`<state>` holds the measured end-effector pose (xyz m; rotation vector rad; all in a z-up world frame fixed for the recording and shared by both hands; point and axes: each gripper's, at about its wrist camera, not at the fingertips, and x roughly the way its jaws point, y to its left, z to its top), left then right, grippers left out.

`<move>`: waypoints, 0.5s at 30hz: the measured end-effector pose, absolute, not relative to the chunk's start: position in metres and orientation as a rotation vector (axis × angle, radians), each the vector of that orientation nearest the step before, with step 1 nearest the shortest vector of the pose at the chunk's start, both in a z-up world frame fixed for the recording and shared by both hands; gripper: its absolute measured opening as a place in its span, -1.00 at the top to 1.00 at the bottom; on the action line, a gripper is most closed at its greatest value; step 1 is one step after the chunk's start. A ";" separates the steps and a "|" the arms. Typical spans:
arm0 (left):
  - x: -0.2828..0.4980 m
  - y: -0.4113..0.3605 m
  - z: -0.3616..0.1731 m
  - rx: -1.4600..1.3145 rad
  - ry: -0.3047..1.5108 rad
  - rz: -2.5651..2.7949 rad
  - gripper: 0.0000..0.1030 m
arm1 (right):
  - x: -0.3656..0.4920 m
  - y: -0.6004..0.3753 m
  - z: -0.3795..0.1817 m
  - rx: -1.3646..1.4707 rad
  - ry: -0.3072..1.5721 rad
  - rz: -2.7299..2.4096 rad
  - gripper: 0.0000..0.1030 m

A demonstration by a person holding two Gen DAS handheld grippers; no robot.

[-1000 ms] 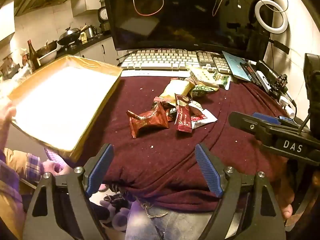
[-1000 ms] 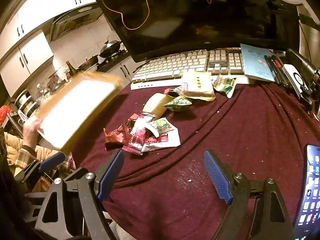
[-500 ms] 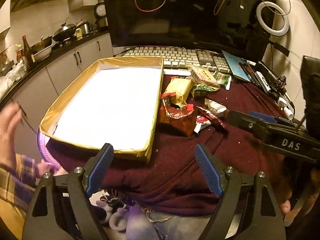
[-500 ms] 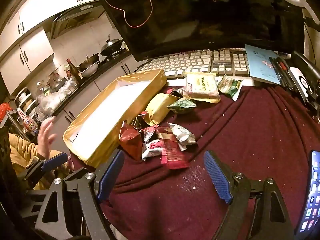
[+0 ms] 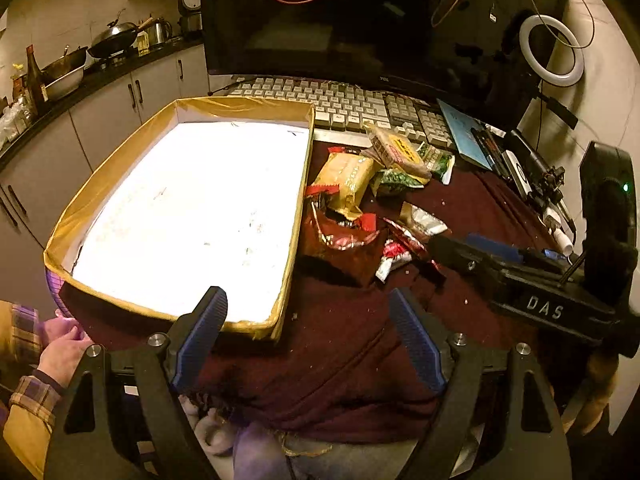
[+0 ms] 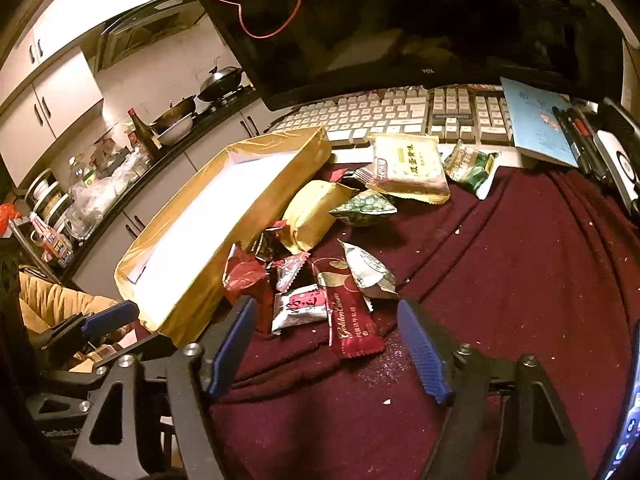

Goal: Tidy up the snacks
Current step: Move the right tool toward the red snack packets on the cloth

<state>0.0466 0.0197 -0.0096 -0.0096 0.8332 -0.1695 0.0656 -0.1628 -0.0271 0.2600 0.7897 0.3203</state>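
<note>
The maroon-clothed worktop (image 6: 500, 280) spreads ahead of both tongs. A gold-edged tray (image 5: 292, 240) lies ahead-left of the left tongs (image 5: 308, 336), which stand apart, empty. Snack packets (image 6: 352, 316) lie heaped just beyond the right tongs (image 6: 326, 344), closing on nothing.
</note>
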 end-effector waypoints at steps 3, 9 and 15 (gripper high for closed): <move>0.051 0.018 -0.008 -0.023 0.838 -0.159 -0.62 | 0.069 -0.163 -0.030 0.268 0.803 0.333 -0.24; 0.059 0.013 -0.010 -0.025 0.863 -0.180 -0.62 | 0.071 -0.163 -0.033 0.277 0.798 0.351 -0.17; 0.073 0.008 -0.011 -0.058 0.904 -0.208 -0.62 | 0.078 -0.166 -0.035 0.293 0.812 0.373 -0.12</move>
